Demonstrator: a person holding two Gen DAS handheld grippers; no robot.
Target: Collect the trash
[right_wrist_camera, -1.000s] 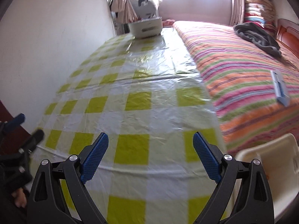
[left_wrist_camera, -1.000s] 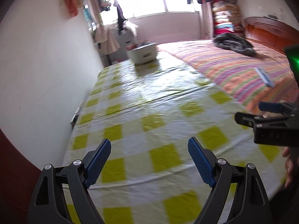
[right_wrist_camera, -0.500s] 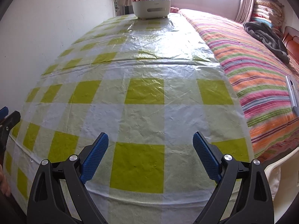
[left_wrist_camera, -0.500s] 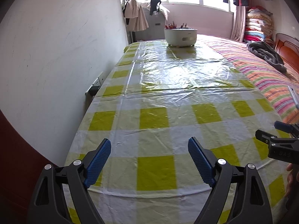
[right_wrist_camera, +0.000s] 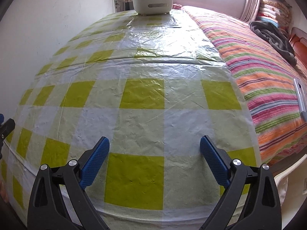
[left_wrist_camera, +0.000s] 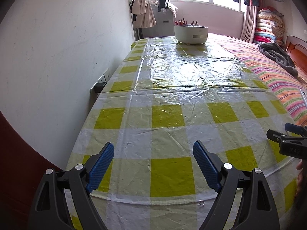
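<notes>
A white tub (left_wrist_camera: 191,34) with red wrappers and sticks poking out of it stands at the far end of a long table (left_wrist_camera: 172,80) under a yellow-and-white checked plastic cloth. No loose trash shows on the cloth. My left gripper (left_wrist_camera: 153,145) hangs open over the table's near end, with nothing between its blue pads. My right gripper (right_wrist_camera: 155,140) is beside it to the right, its jaws opening and holding nothing. The tub (right_wrist_camera: 153,4) is far ahead of both. Each gripper's tip shows at the edge of the other's view.
A white wall (left_wrist_camera: 57,48) with a socket box (left_wrist_camera: 101,80) runs along the table's left side. A bed with a striped blanket (right_wrist_camera: 259,61) adjoins the right side, bearing a dark garment (right_wrist_camera: 272,34) and a flat grey object (right_wrist_camera: 300,97). A white chair (right_wrist_camera: 287,176) stands near right.
Both grippers have sunk toward the table's near end. The left view has rolled level and swung onto the table's length. The right jaws stand slightly wider.
</notes>
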